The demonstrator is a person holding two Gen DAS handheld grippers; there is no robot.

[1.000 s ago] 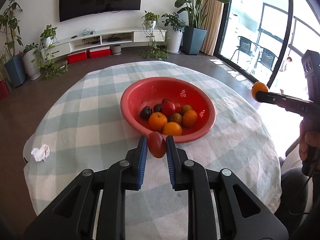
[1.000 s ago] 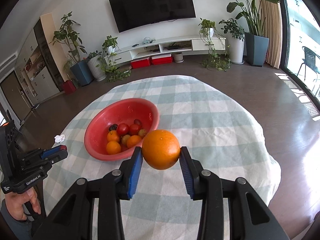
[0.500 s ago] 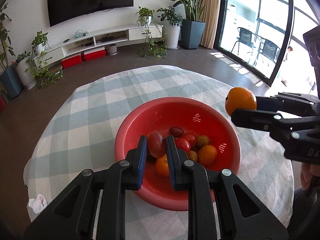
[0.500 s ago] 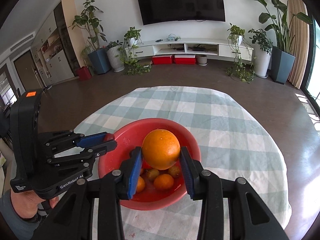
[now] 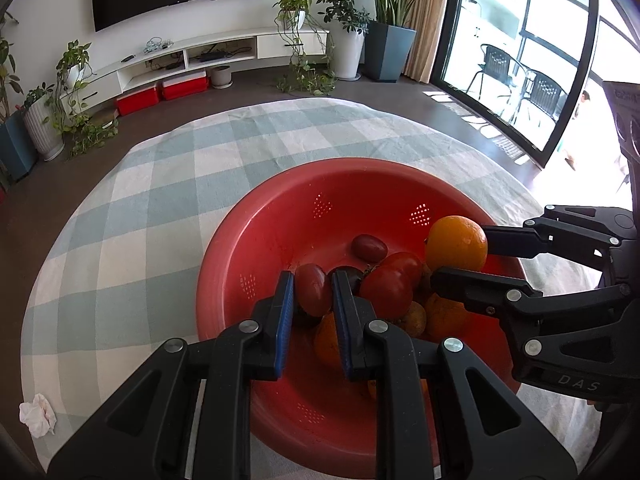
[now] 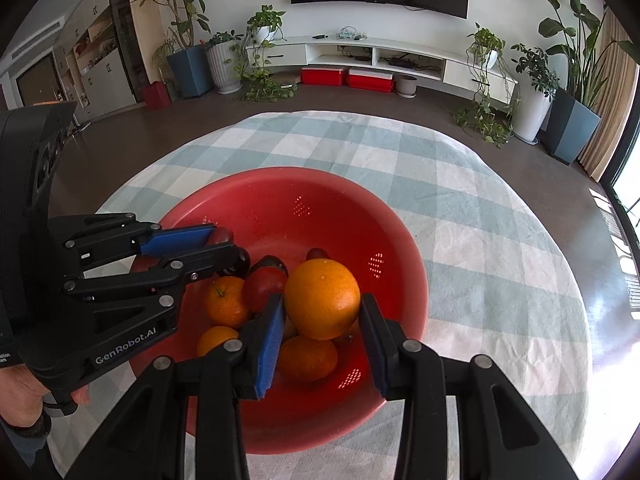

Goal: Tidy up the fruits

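Two fruits are in my grippers, both hanging over the red bowl [image 5: 224, 264] that fills the lower middle of each view. My left gripper [image 5: 313, 294] has its blue pads clamped narrowly on a small dark red tomato [image 5: 313, 289], low in the centre of the left wrist view. My right gripper [image 6: 322, 316] is set wider and grips a large orange [image 6: 322, 299] between its pads, just below the centre of the right wrist view; in the left view that same orange sits at the right, above the pile.

Under them, inside the bowl, I see a heap of fruit: a big red tomato [image 5: 387, 286], a small dark red one lying alone toward the far wall [image 5: 369, 247], a dark plum [image 5: 349, 273] just behind my left pads, and several small oranges [image 6: 226, 307] crowded toward the near side. I cannot tell whether either held fruit touches the heap.

The bowl stands on a checked tablecloth [image 5: 160, 208] in pale green and white over a round table. A crumpled white tissue [image 5: 38, 421] lies on the cloth at the lower left of the left view, well apart from the bowl. At the lower left edge of the right view a hand [image 6: 24, 396] holds the left gripper's handle.
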